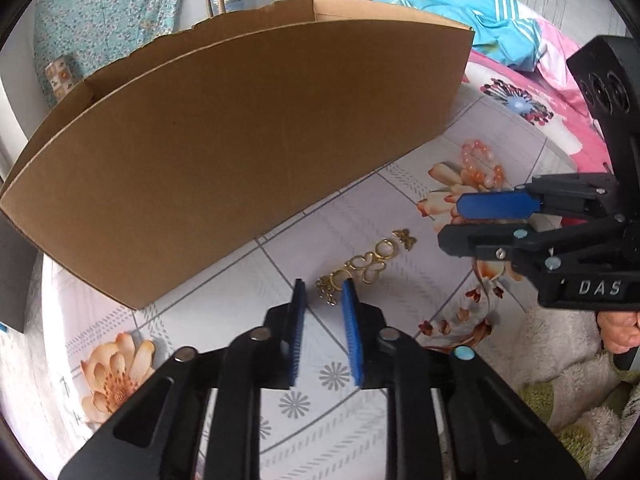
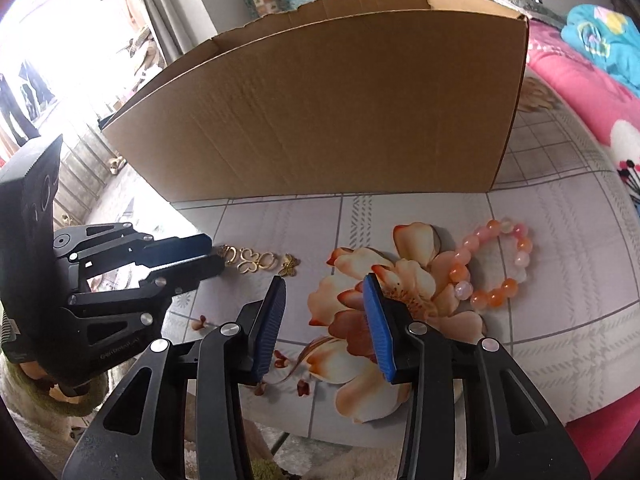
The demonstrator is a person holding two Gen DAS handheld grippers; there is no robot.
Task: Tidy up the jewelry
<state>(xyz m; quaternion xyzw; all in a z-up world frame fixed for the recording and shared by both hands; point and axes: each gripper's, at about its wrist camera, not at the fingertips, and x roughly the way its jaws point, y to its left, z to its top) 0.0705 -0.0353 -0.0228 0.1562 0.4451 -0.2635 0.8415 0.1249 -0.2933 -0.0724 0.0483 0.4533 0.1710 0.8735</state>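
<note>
A tall cardboard box (image 2: pixel 320 112) stands on the flowered tablecloth (image 1: pixel 360 216), walling off the far side. Just before it the gold chain (image 1: pixel 362 266) lies in a line along the box's wall, its near end between the left gripper (image 1: pixel 322 292)'s narrowly parted, empty fingers. The bead bracelet (image 2: pixel 494 264) curls flat beyond the right gripper (image 2: pixel 324 284), whose fingers are half open, holding nothing.

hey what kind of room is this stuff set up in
Likely a bedroom at home: a pink floral quilt lies beside the flower-print tablecloth, with a cardboard box and bead bracelet on it.

Before me: matt brown corrugated cardboard box (image 1: pixel 248 140), shiny gold metal chain (image 1: pixel 360 268), glossy orange-pink bead bracelet (image 2: pixel 496 264), smooth floral tabletop (image 2: pixel 560 240) cloth.
</note>
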